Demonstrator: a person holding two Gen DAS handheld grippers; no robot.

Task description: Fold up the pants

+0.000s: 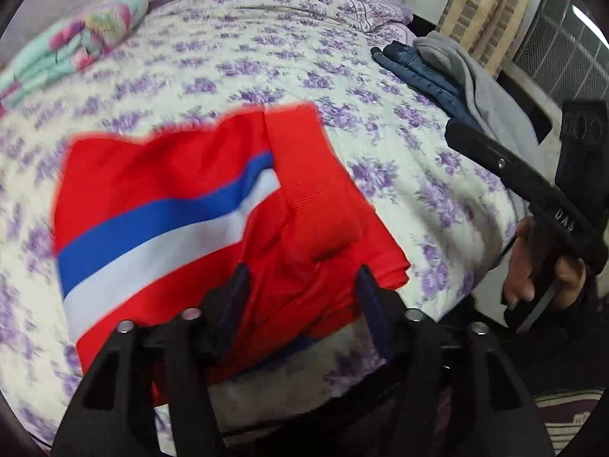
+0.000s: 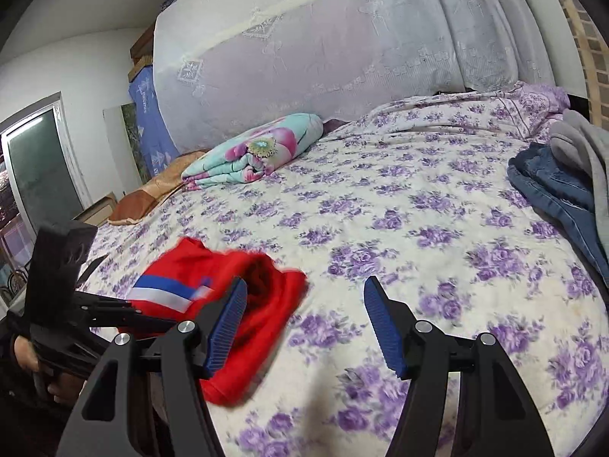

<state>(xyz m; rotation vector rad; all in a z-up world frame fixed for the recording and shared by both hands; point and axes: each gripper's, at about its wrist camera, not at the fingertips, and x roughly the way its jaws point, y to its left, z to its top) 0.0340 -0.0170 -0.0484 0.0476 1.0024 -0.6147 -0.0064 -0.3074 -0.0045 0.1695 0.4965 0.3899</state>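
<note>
1. Far left in my right wrist view, my left gripper (image 2: 110, 310) reaches in low from the bed edge, its fingers lying against the near-left side of the red pants (image 2: 243, 316).
2. In its own view, the left gripper (image 1: 302, 289) has jaws spread apart with red cloth running between and under them — I cannot tell whether a pad actually touches the fabric.
3. The red pants (image 1: 198, 221) sit in a folded bundle near the front edge of the bed (image 1: 266, 68), blue and white stripe (image 1: 160, 243) facing up, waistband toward the right.
4. Middle back, a folded floral blanket (image 2: 255, 152) rests near the headboard side, well apart from the pants.
5. My right gripper (image 2: 302, 321) hovers over the purple-flowered cover, jaws wide apart and holding nothing; its left pad (image 2: 224, 327) overlaps the pants' right edge in view.
6. Far right, blue jeans (image 2: 552, 186) lie with a grey garment (image 2: 586, 144) draped over them at the bed's edge.
</note>
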